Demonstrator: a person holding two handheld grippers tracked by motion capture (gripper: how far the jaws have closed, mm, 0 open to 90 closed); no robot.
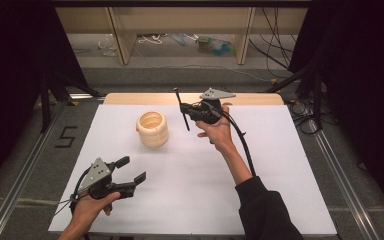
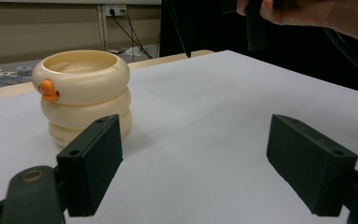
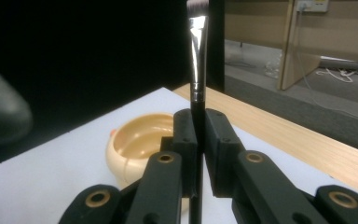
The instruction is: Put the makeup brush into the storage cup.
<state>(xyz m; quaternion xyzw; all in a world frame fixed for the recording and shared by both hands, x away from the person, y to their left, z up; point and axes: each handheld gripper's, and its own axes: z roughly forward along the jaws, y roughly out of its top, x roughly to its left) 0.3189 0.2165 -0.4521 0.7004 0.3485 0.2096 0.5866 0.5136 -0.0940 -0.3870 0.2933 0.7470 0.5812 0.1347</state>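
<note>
The right gripper is held above the far middle of the white desk, its fingers pinching a black brush by the handle, so the brush stands nearly upright with what looks like the bristle end up, though that tip is cropped in the right gripper view. The cream ringed cup with a small orange knob on its rim stands upright on the desk just left of the brush and apart from it. The left gripper rests low at the near left, well apart from the cup, its fingers spread wide with nothing between them.
</note>
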